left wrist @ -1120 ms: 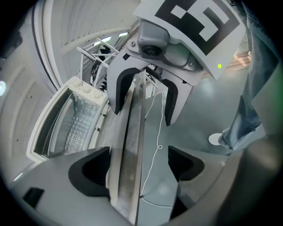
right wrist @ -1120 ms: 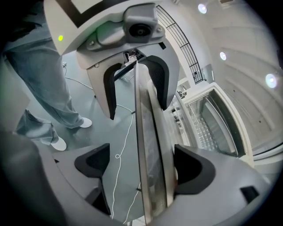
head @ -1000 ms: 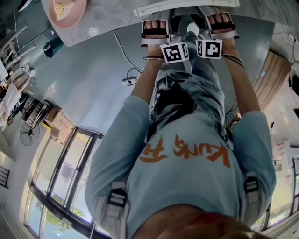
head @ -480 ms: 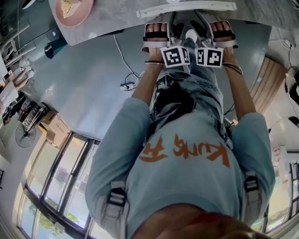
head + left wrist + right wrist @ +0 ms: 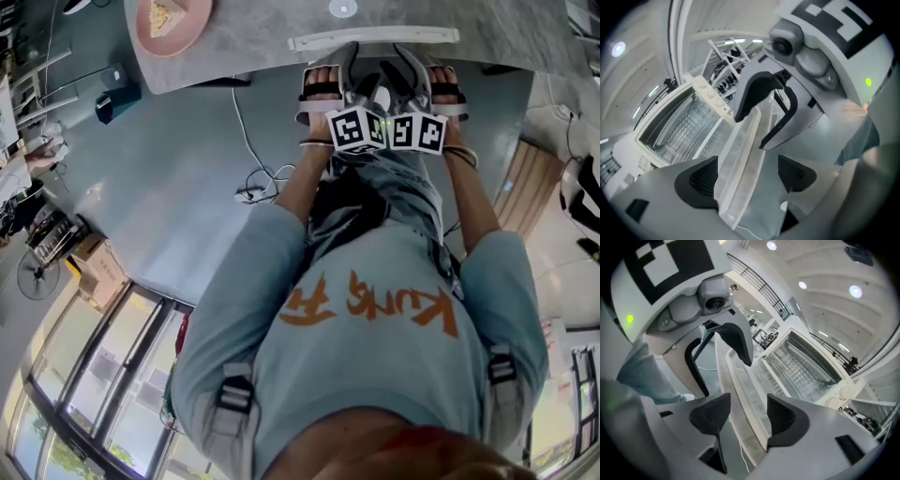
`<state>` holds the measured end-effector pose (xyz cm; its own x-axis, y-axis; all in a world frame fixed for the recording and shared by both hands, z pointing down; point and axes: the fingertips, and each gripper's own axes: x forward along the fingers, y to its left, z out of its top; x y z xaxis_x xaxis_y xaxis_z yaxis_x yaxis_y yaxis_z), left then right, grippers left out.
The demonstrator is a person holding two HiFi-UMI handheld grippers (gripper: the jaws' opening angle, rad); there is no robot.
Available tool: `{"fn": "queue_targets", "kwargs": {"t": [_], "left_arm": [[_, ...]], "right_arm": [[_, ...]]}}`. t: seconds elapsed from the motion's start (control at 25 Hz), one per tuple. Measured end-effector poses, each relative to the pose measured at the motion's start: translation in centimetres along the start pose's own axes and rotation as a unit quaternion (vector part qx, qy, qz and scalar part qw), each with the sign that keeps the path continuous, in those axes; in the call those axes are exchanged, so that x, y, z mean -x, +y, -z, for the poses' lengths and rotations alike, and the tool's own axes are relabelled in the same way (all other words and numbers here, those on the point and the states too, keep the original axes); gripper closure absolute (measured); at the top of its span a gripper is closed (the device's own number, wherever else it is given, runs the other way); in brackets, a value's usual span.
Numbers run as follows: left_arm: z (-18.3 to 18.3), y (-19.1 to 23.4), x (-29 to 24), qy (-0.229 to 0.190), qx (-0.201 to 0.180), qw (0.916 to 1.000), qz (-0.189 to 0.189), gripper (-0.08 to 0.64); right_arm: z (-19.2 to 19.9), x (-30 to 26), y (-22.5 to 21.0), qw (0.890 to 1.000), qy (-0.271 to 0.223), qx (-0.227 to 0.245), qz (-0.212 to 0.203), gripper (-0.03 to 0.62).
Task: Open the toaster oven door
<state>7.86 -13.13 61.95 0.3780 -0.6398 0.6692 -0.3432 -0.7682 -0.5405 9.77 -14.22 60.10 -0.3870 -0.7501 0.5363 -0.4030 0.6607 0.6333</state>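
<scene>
Toaster oven door (image 5: pixel 740 140) lies within left gripper (image 5: pixel 747 173), jaws parted, and right gripper (image 5: pixel 747 418) alongside, closing.

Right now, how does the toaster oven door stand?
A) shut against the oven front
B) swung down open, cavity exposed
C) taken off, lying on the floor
B: the door is tipped down away from the toaster oven, and the wire rack inside shows.

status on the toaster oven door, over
Left gripper open, right gripper closing, door handle between the jaws of both. Oven door looks swung down, rack showing. Nothing blocking.
</scene>
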Motion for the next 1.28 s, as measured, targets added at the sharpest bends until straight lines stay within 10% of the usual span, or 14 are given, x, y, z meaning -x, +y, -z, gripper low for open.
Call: {"fn": "queue_targets", "kwargs": {"t": [0.36, 0.64, 0.84, 1.12, 1.28], "left_arm": [[-4.1, 11.7, 4.6, -0.116, 0.243, 0.9573, -0.106, 0.212], [-5.6, 21.0, 7.4, -0.165, 0.315, 0.9121, -0.204, 0.333], [-7.1, 27.2, 10.4, -0.207, 0.386, 0.8559, -0.275, 0.446], [-9.3, 32.7, 14.4, -0.264, 0.432, 0.8007, -0.320, 0.551], [-11.9, 33.2, 15.9, -0.308, 0.445, 0.7984, -0.265, 0.558]], "right_arm": [[-1.9, 0.6, -11.2, 0.984, -0.027, -0.154, 0.080, 0.441], [-4.9, 1.2, -19.1, 0.965, -0.064, -0.214, 0.137, 0.501], [-7.7, 2.1, -25.3, 0.944, -0.096, -0.253, 0.187, 0.562], [-11.8, 4.0, -30.3, 0.911, -0.156, -0.322, 0.205, 0.595], [-12.9, 5.9, -31.4, 0.891, -0.189, -0.369, 0.184, 0.597]]}}
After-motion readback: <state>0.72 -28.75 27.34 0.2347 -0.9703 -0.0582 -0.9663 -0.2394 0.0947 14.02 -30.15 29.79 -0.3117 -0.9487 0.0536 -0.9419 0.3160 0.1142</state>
